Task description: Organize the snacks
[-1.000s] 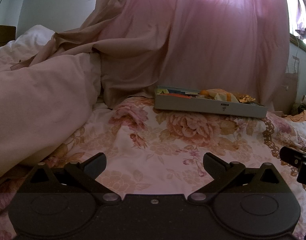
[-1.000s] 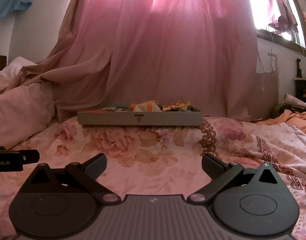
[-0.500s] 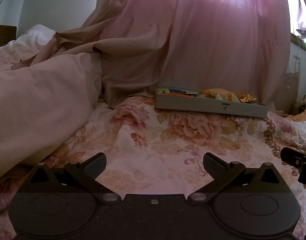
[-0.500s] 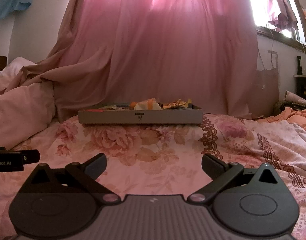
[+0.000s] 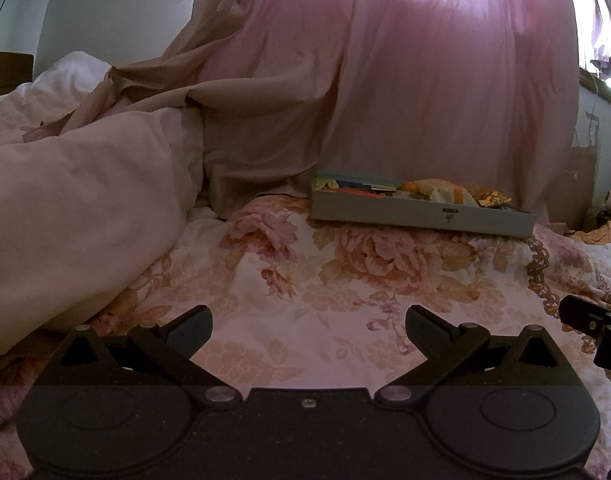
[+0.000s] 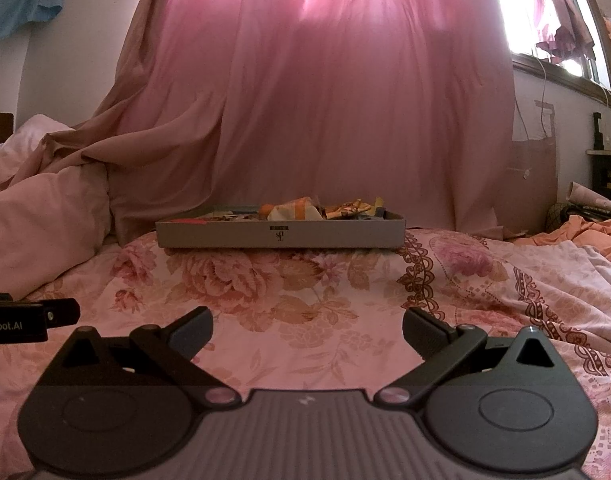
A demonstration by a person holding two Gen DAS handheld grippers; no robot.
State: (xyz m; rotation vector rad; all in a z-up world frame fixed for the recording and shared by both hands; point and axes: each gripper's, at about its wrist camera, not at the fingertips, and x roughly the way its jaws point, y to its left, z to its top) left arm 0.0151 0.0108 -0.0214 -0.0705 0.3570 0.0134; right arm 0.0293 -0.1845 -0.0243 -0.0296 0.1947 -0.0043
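A flat grey box (image 5: 421, 216) full of mixed snack packets (image 5: 437, 192) lies on the floral bedspread, far ahead of both grippers. It also shows in the right wrist view (image 6: 281, 234), with orange and gold wrappers (image 6: 301, 210) piled inside. My left gripper (image 5: 308, 326) is open and empty, low over the bedspread. My right gripper (image 6: 307, 326) is open and empty, level with it. Each gripper's tip shows at the edge of the other's view: the right one (image 5: 589, 320) and the left one (image 6: 33, 318).
A bulky pale duvet (image 5: 73, 208) rises at the left. A pink curtain (image 6: 345, 100) hangs right behind the box and drapes onto the bed. Crumpled orange cloth (image 6: 577, 232) lies at the right. The floral bedspread (image 6: 305, 280) stretches between grippers and box.
Both grippers have tilted or dropped slightly, so the box sits a little lower in each view. Jaws stay open and nothing was picked up.
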